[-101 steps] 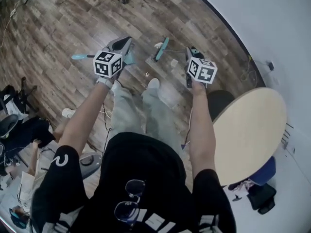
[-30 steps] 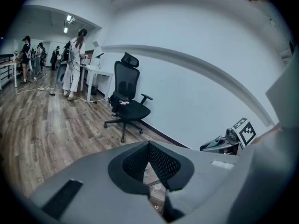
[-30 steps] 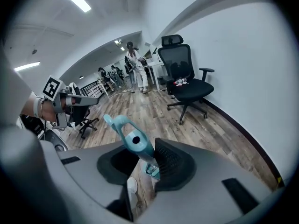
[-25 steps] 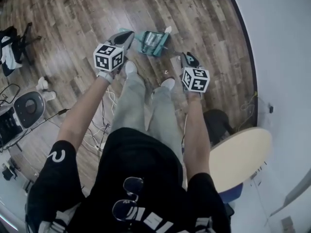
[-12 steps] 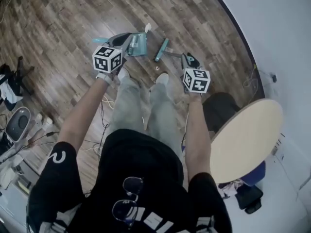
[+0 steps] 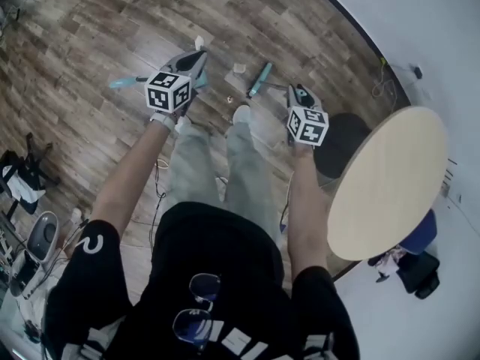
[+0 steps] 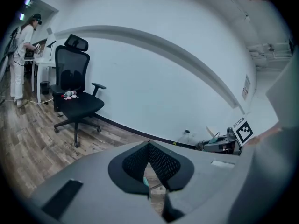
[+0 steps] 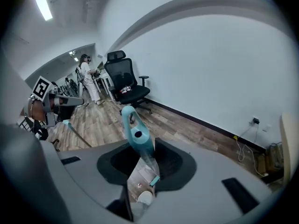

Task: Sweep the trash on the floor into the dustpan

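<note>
Now the dustpan [image 6: 124, 82] is showing only its handle, poking out beside the left gripper [image 6: 193, 60]. Half a second ago its tray was lying in plain view there. That gripper is pinching a thin teal edge, jaws nearly together. The right gripper [image 6: 298, 92] is clamping the broom [image 6: 259, 79] by its handle, head down by the floor. A scrap [image 6: 239, 68] and a crumb [image 6: 229, 100] are lying loose, so sweeping probably isn't finishing yet. The gripper is hiding the tray, and whether it is touching the floor is unclear.

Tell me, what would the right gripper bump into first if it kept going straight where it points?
Probably the wooden floor beside the broom it grips. The right gripper slants downward, but depth is hard to judge.
</note>
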